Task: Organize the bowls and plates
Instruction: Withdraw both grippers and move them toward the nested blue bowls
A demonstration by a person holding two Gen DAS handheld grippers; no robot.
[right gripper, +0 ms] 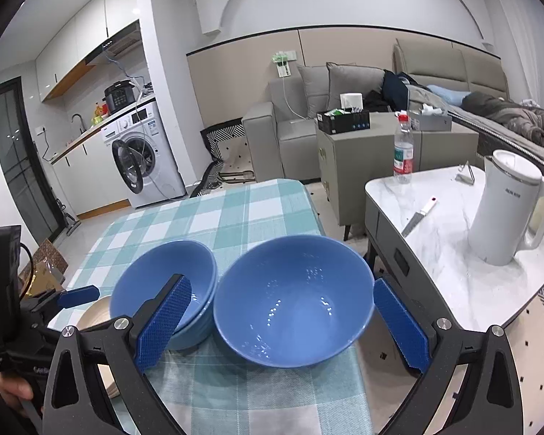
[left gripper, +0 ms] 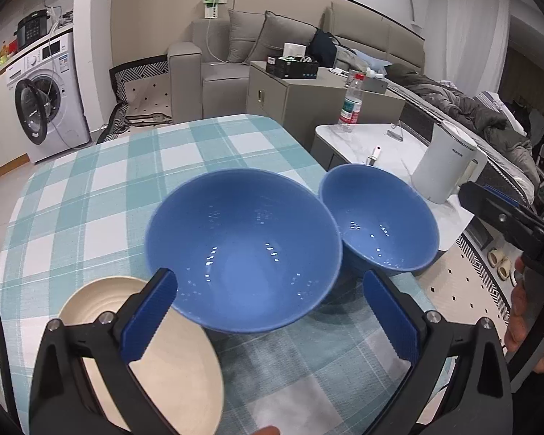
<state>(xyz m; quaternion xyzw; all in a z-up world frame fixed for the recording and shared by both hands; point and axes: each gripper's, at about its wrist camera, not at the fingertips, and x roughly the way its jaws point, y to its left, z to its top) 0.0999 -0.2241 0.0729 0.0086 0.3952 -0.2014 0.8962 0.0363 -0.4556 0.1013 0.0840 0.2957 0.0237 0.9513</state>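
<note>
Left gripper (left gripper: 268,311) spread wide, nothing between its blue ribbed pads, which flank the near rim of a stack of glossy blue ceramic bowls (left gripper: 243,250). In the left wrist view the stack sits centre frame on the teal-and-white checked tabletop (left gripper: 101,195). A second, single blue ceramic bowl (left gripper: 379,219) stands at 3 o'clock of the stack, rims touching or nearly so, near the tabletop's right edge. A cream round plate (left gripper: 163,362) lies at 7 o'clock of the stack, partly under the left finger.

Right gripper (right gripper: 283,320) also spread, empty, straddling the single bowl (right gripper: 293,301); contact with the rim cannot be told. Stack (right gripper: 163,282) at its 9 o'clock. White electric kettle (right gripper: 504,210) on the marble side table (right gripper: 442,250), at 2 o'clock.
</note>
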